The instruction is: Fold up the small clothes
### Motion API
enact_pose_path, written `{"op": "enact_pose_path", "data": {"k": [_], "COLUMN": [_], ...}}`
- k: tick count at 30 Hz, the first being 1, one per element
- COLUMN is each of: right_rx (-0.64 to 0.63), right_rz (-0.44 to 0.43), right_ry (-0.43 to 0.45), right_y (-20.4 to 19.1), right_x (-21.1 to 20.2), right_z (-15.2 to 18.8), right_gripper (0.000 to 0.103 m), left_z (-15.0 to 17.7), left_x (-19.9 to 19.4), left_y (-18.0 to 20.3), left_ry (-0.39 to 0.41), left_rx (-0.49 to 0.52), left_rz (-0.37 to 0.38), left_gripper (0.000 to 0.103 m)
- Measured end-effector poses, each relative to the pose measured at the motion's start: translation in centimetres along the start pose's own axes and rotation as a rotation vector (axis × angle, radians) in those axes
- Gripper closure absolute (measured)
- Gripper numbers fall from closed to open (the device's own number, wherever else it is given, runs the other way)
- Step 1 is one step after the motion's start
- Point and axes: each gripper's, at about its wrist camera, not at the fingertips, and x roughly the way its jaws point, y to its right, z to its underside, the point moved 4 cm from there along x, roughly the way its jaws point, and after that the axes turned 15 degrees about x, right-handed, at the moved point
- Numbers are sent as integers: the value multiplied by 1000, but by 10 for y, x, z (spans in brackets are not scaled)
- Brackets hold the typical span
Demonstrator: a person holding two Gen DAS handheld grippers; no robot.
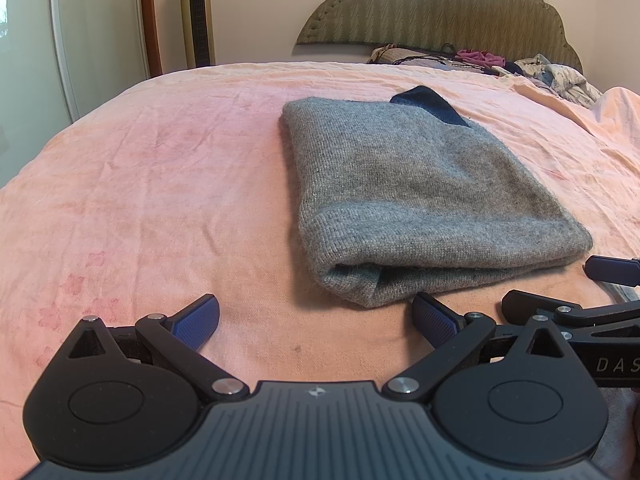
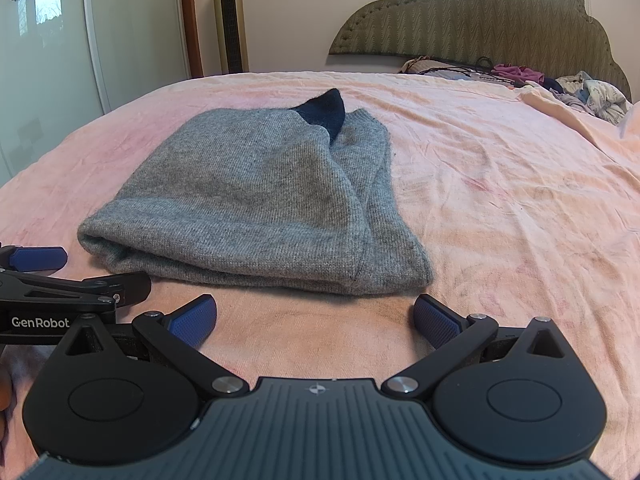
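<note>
A grey knit garment point(image 1: 408, 196) lies folded in a thick bundle on the pink bedsheet point(image 1: 160, 184), with a dark navy part point(image 1: 428, 106) sticking out at its far end. It also shows in the right wrist view point(image 2: 256, 200), navy part point(image 2: 324, 114) at the back. My left gripper point(image 1: 316, 320) is open and empty, just in front of the garment's near left corner. My right gripper point(image 2: 316, 320) is open and empty, just in front of its near right edge. Each gripper shows at the other view's side: the right gripper point(image 1: 580, 292), the left gripper point(image 2: 72, 276).
A pile of loose clothes point(image 1: 520, 68) lies at the head of the bed below the padded headboard point(image 1: 440, 8). A tower fan point(image 1: 196, 12) and a wardrobe door point(image 1: 96, 36) stand at the far left. The sheet point(image 2: 520, 200) stretches to the right of the garment.
</note>
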Motion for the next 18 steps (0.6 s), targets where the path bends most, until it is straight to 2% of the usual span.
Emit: {"op": "enact_pose_path", "data": {"k": [18], "right_rx": [8], "right_rz": [36], "right_ry": [10], "right_y": [-2], "right_x": [-1], "right_z": [1], "right_gripper": [0], "left_z": [0], "left_x": [0], "left_y": [0], "left_ry": [-1], "left_rx": [3], "left_rz": [0], "left_gripper": [0]}}
